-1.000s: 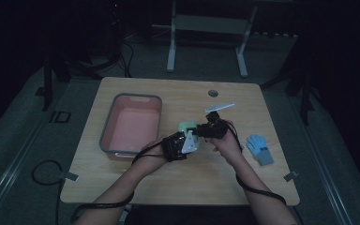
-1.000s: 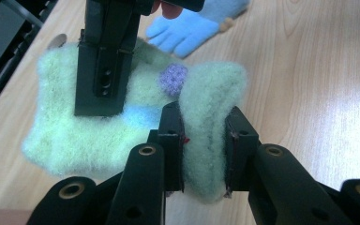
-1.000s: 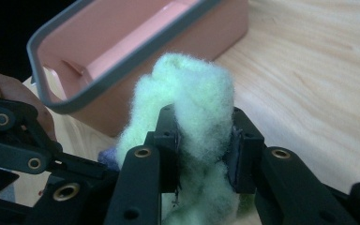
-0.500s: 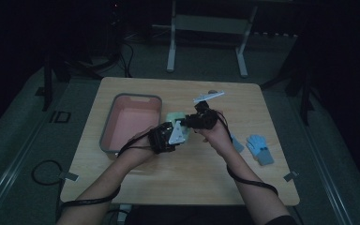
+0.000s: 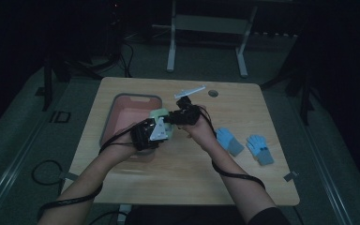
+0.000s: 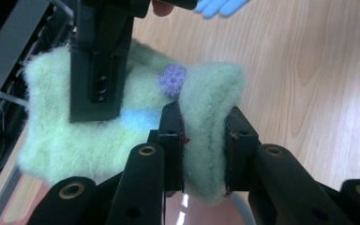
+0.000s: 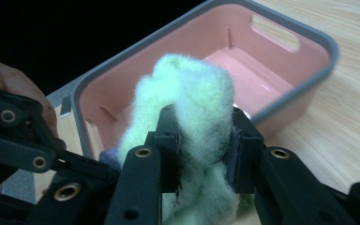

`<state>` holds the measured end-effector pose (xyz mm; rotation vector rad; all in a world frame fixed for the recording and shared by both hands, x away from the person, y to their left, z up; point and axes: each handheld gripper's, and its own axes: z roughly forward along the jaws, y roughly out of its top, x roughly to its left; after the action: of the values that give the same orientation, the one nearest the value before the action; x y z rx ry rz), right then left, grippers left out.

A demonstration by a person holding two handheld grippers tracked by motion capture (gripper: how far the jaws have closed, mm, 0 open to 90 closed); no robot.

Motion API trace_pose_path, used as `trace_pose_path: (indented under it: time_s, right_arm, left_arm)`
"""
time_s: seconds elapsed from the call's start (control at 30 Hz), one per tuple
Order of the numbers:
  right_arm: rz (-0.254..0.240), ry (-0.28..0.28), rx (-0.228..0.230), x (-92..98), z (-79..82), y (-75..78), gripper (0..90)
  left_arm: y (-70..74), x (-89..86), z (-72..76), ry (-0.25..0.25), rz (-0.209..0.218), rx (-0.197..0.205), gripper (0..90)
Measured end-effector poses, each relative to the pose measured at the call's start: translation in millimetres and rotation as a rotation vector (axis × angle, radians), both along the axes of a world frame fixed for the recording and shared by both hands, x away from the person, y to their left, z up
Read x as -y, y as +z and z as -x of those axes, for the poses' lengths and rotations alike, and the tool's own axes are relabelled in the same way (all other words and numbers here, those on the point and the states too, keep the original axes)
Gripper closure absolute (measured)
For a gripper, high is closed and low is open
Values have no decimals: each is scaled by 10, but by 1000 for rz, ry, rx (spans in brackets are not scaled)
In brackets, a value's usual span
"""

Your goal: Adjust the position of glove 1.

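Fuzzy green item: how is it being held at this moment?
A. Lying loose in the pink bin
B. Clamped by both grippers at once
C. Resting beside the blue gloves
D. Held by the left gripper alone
B: the left gripper and the right gripper each pinch a fold of the fuzzy green item between their jaws, beside the pink bin.

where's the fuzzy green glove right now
The fuzzy green glove is in the high view near the table's middle, clamped between the left gripper and right gripper, at the pink bin's right edge.

Dim, murky high view; brighter, evenly lit gripper views with blurred backgrounds
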<state>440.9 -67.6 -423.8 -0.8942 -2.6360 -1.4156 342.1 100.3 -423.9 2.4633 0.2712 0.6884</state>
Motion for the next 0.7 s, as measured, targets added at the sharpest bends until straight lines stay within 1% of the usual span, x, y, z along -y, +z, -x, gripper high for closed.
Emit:
trace_pose_path:
  time_s: [0.03,0.07,0.1,0.23,0.3,0.33,0.53,0.6,0.63,0.67,0.7]
  right_arm:
    - [-4,0,3,-38,-3,0,703]
    - [-4,0,3,-38,-3,0,703]
    - [3,8,4,-116,0,5,703]
    - [1,9,12,-256,-9,12,704]
    - [-1,9,11,-289,-17,5,704]
    - [-6,7,2,-354,-35,-13,704]
    - [-6,10,-3,-540,-92,-73,704]
    - [-4,10,-7,-611,-115,-101,704]
    - [-6,12,-9,-647,-129,-117,704]
    - [-3,15,-13,-682,-142,-131,704]
    - [-1,23,-13,-718,-158,-144,704]
  left_arm:
    - [4,-29,-1,-5,-11,-2,732]
    - [4,-29,-1,-5,-11,-2,732]
    - [10,-82,-5,-7,-32,-1,732]
    - [19,-182,-26,-4,-67,2,732]
    - [19,-182,-26,-4,-67,2,732]
    - [14,-271,-41,3,-74,2,732]
    - [-51,-439,-82,19,-76,1,732]
    - [-79,-504,-106,28,-72,-8,732]
    - [-94,-537,-121,36,-73,-18,732]
    - [-107,-571,-130,38,-77,-20,731]
    - [-121,-606,-140,42,-71,-24,731]
